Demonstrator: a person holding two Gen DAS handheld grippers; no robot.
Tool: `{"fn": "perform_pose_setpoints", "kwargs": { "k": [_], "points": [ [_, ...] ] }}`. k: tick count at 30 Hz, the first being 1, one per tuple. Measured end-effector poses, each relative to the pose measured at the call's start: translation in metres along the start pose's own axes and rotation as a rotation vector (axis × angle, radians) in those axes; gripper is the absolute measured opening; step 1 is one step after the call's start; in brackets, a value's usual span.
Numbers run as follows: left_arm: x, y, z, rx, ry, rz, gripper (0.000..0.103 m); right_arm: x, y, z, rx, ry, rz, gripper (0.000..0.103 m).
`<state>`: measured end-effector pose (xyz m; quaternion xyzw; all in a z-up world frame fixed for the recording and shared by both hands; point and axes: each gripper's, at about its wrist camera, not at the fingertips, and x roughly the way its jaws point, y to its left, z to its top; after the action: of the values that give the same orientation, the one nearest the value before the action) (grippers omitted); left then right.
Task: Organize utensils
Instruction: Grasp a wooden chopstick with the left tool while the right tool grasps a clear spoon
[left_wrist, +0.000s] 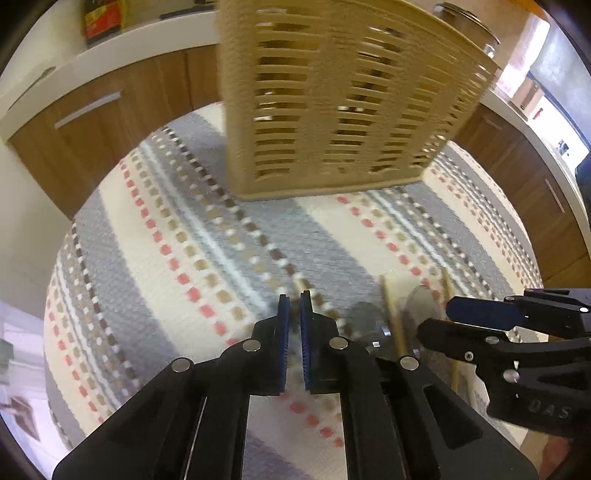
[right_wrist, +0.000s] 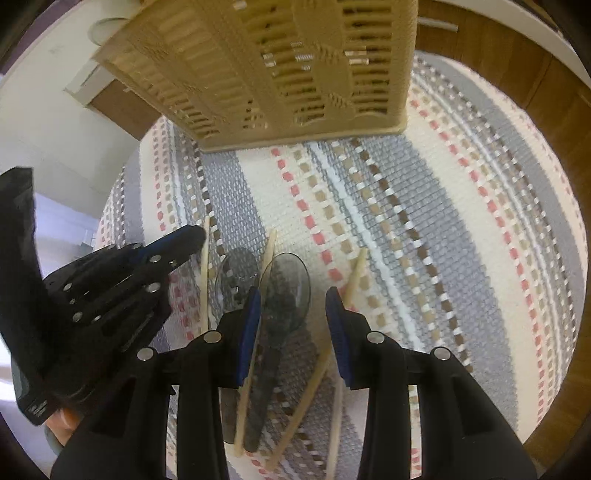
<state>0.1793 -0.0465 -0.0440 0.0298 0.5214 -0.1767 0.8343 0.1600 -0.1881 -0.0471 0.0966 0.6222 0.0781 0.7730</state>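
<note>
Down on the striped cloth (right_wrist: 424, 229), both grippers hung over the loose cutlery, with the slatted basket (right_wrist: 280, 74) standing well beyond them at the far edge. The left gripper (left_wrist: 294, 314) had its blue pads drawn together; a pale chopstick (left_wrist: 303, 285) tip showed just past them, so it was probably clamped on that stick, though the grip itself was hidden. The right gripper (right_wrist: 293, 306) stood partly apart, straddling a dark clear spoon (right_wrist: 286, 291) without pressing it. A second spoon (right_wrist: 236, 271) and more chopsticks (right_wrist: 354, 277) lay touching or crossing that one. Closing here risked catching the stick lying along the left pad together with the spoon, or skidding off the smooth bowl. The two grippers sat close enough to knock each other on lifting.
</note>
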Motion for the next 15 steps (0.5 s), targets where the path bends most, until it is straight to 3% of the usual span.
{"fn": "perform_pose_setpoints", "kwargs": {
  "k": [3, 6, 11, 15],
  "points": [
    [-0.001, 0.017, -0.001, -0.009, 0.012, -0.067, 0.000, 0.007, 0.006, 0.005, 0.021, 0.007, -0.013, 0.033],
    [-0.005, 0.023, -0.003, 0.008, 0.011, -0.046, 0.000, 0.013, 0.011, 0.010, 0.048, 0.017, -0.003, 0.034],
    [-0.007, 0.035, -0.002, -0.062, 0.024, -0.149, 0.001, 0.021, 0.018, 0.020, 0.047, 0.031, -0.046, 0.034],
    [-0.002, 0.034, 0.005, -0.086, 0.060, -0.175, 0.011, 0.027, 0.027, 0.027, 0.012, 0.052, -0.070, 0.031]
  ]
}}
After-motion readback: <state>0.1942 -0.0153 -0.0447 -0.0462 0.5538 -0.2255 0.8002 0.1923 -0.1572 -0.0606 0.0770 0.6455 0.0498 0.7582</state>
